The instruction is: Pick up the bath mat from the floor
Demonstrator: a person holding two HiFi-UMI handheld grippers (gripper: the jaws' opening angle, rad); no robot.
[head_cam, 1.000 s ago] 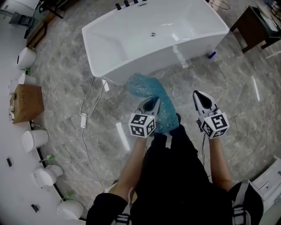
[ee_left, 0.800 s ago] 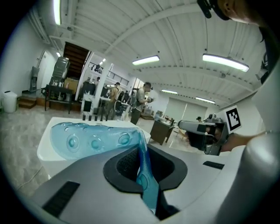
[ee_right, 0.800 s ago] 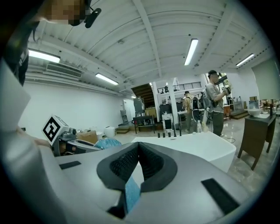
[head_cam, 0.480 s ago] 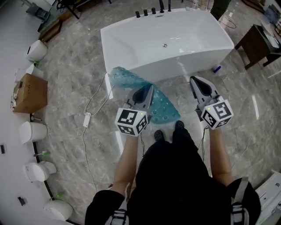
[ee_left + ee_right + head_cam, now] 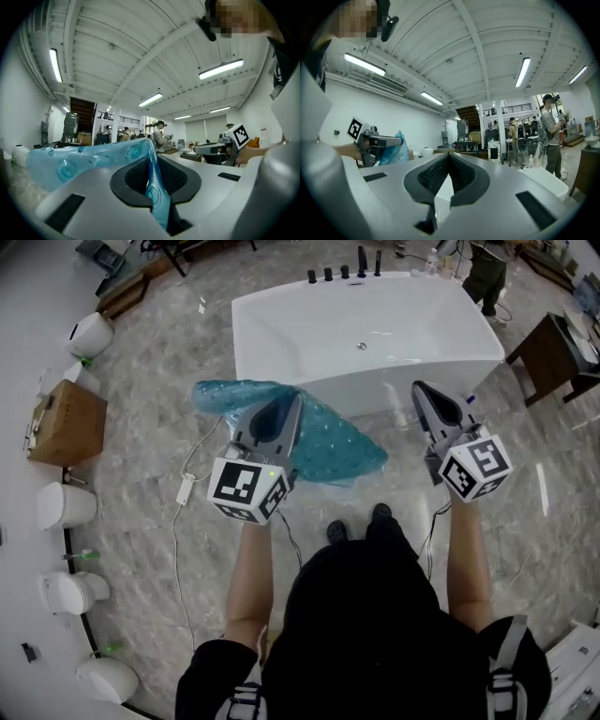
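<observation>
Head view: L gripper (image 5: 279, 411) is pinching the teal bath mat (image 5: 333, 442) by one edge, with the rest draping ahead of and below its jaws. R gripper (image 5: 427, 397) is hovering alongside, apart from the mat. L gripper view: the mat edge is sitting deep betw. near-closed pads. R gripper view: jaws together, empty. Advice: firm pinch, and lift till the low end clears the floor (image 5: 150, 474).

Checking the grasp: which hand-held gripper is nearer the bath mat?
Left. The left hand-held gripper grips the bath mat; the right hand-held gripper is apart from it, empty.
</observation>
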